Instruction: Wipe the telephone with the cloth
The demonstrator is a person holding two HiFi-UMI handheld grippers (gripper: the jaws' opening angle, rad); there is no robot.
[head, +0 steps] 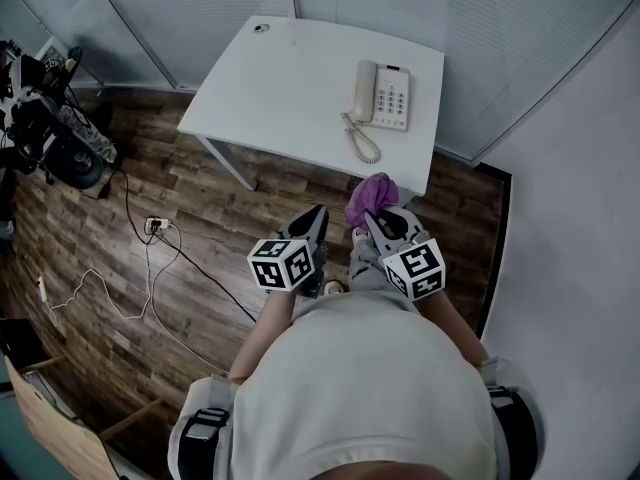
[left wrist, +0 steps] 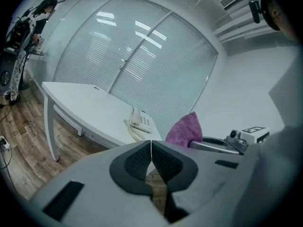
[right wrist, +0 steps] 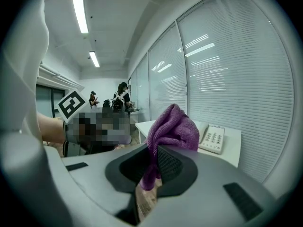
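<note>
A cream telephone (head: 382, 95) with a coiled cord (head: 362, 140) lies near the right end of the white table (head: 290, 88); it also shows as the telephone (left wrist: 140, 120) in the left gripper view and as the telephone (right wrist: 214, 139) in the right gripper view. My right gripper (head: 366, 221) is shut on a purple cloth (head: 370, 194), which bunches up above the jaws as the cloth (right wrist: 172, 129). My left gripper (head: 314, 218) is shut with nothing in it, its pads (left wrist: 163, 161) pressed together. Both grippers hang in front of the table's near edge, apart from the telephone.
Wooden floor (head: 120, 238) with cables and a power strip (head: 155, 225) lies to the left. Dark equipment (head: 50, 118) stands at the far left. Blinds on glass walls (head: 500, 28) run behind the table, and a white wall (head: 580, 268) closes the right side.
</note>
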